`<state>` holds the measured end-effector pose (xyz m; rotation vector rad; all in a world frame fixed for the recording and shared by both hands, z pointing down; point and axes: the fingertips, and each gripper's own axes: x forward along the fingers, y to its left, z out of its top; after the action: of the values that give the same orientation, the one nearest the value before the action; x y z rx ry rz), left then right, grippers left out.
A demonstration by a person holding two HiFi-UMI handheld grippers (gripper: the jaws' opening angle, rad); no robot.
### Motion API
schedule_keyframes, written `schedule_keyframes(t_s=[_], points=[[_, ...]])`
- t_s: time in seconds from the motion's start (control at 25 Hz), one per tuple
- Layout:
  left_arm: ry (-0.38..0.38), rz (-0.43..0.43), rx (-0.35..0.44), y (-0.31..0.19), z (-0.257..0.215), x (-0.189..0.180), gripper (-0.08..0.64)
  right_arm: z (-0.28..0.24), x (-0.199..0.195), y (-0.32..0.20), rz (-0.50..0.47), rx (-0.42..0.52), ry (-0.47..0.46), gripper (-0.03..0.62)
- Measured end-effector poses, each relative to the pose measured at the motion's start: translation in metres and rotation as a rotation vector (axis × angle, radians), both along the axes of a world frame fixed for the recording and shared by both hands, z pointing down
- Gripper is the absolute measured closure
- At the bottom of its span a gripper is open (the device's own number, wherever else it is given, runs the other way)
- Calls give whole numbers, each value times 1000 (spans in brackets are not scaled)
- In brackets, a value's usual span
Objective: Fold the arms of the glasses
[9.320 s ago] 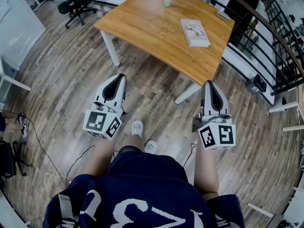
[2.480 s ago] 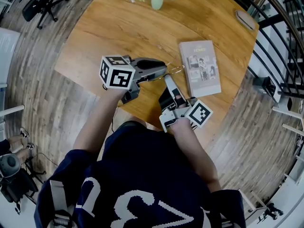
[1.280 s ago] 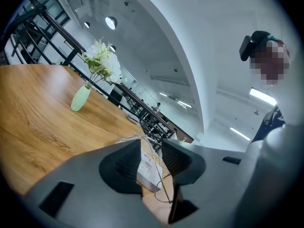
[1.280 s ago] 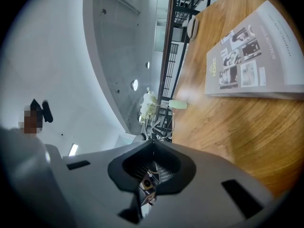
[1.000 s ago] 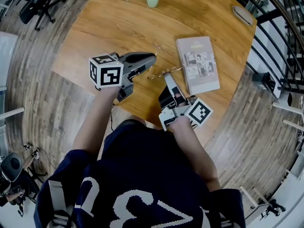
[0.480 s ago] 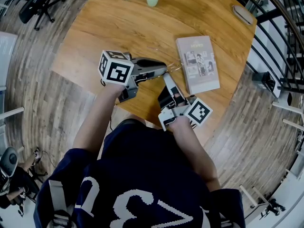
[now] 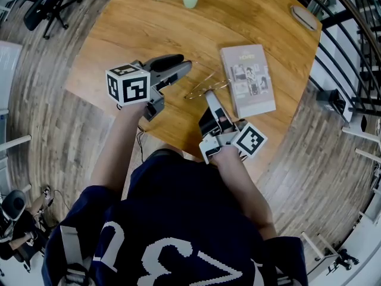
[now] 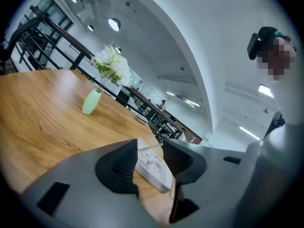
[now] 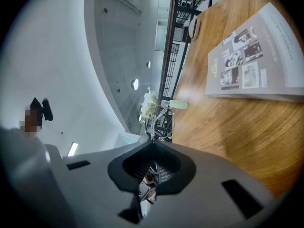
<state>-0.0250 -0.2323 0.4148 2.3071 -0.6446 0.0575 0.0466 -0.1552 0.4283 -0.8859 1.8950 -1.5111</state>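
Near the table [image 7: 137,34] edge, right gripper [image 7: 209,94] fingers clamp the glasses [image 9: 148,179]; left gripper [image 7: 186,62] fingers are opening, empty.

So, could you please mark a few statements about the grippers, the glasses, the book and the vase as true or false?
1. The right gripper is shut on the glasses. True.
2. The left gripper is clamped on the book. False: its jaws are opening with nothing between them, and the book is not held.
3. The book lies flat on the wooden table. True.
4. The vase is empty. False: it holds white flowers.
5. The glasses rest on top of the book. False: they are beside it, held at the right gripper's tip.
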Motion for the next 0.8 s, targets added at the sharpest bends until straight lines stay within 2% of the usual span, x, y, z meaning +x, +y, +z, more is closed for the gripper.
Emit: schedule_keyframes(t_s=[0.12,0.2,0.32,0.4,0.48,0.64,0.8], points=[[47,-56,20,-17,-8,-4,405,-1,-1,0,-9,-1,1,565],[47,-45,20,-22,-5,0,405,0,-2,0,-12,-2,1,565],[17,26,4,-16,5,9,458,0,-2,0,-7,-3,2,565],[47,80,-28,-4,6,15,514,2,1,0,4,-5,6,565],[84,145,-72,13,8,22,523,2,4,-1,16,-7,6,565],[93,279,-133,49,15,41,525,2,5,-2,24,-11,-4,565],[129,262,-151,56,16,44,528,5,5,-2,30,-21,-6,565]])
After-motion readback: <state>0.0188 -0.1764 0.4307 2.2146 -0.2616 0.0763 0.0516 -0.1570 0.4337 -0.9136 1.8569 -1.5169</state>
